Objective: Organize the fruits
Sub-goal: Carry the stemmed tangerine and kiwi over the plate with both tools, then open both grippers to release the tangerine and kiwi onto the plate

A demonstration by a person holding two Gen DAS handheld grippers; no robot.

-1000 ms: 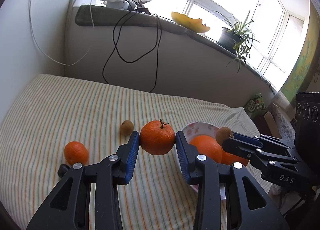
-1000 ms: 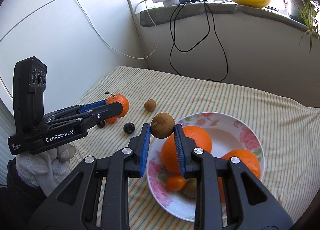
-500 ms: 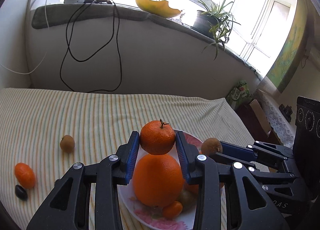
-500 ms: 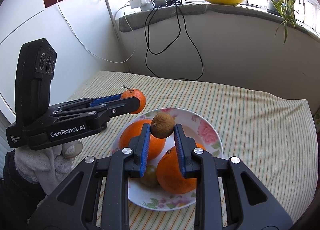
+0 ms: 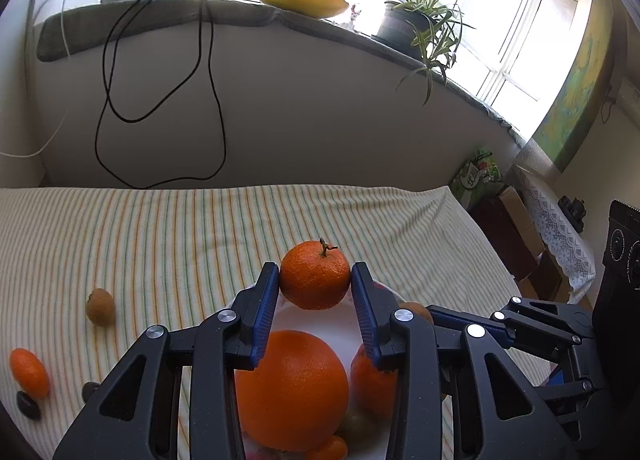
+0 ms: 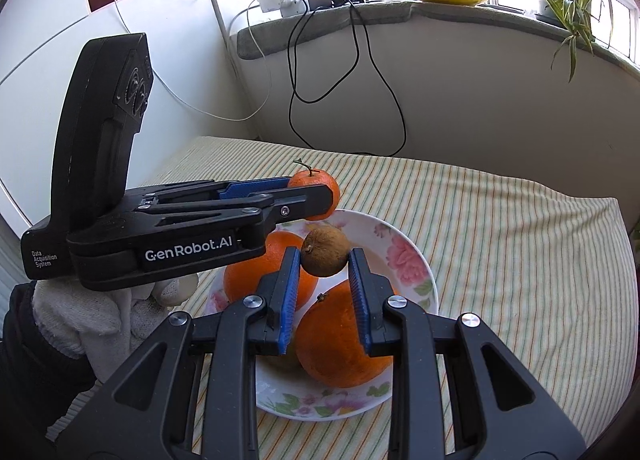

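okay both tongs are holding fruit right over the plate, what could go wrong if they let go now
The plate already holds two big oranges; the mandarin in the left tongs or the brown fruit in the right tongs may land on them and roll onto the striped cloth. Both tongs sit close together and could bump.

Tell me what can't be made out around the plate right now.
- Left wrist view: most of the plate is hidden by the left gripper and the big orange.
- Right wrist view: the greenish fruit is mostly behind a finger, so its kind is unclear.
- Left wrist view: the dark lumps are too small to identify.
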